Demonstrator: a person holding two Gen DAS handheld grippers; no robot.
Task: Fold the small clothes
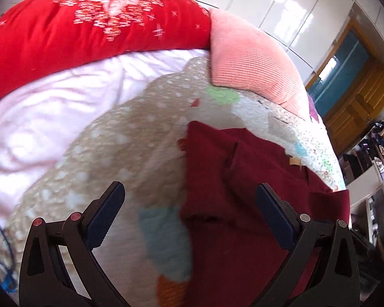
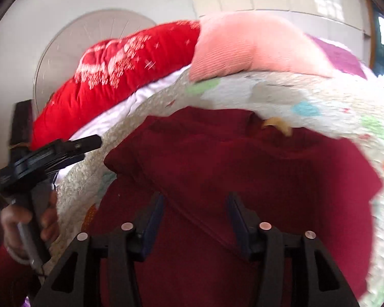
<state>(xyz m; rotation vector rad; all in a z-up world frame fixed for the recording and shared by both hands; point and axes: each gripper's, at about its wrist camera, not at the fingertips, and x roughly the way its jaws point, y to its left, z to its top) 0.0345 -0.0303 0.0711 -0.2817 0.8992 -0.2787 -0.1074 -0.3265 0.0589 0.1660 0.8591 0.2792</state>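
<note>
the dark red garment (image 2: 243, 179) lies spread on the quilted bed cover (image 1: 120, 138), a patterned cream blanket with pastel blotches, near the side of the bed where the person stands. beyond it a red pillow (image 1: 89, 30) and a pink cushion (image 1: 253, 61) sit at the head end, with a pale sheet (image 1: 51, 107) showing between pillow and cover.

the garment already looks partly gathered: in the right wrist view a doubled layer runs across it from upper left toward the lower right, so i'd judge a first fold is in and the piece is only part way done. a small tan tag (image 2: 279, 125) shows at its far edge.

the left tongs (image 1: 189, 192) hang spread wide over the garment's left edge, one finger over bare cover and the other over red cloth, gripping nothing. the right tongs (image 2: 195, 202) are parted too, low over the middle of the cloth, nothing between them; whether the tips touch the fabric i can't tell. in that same view the person's hand (image 2: 28, 225) holds the left tool's handle off to the side.

the next move, as i read it, is to nip a free edge or corner with each pair of tongs and carry it across evenly, keeping the lower layer from dragging along.
</note>
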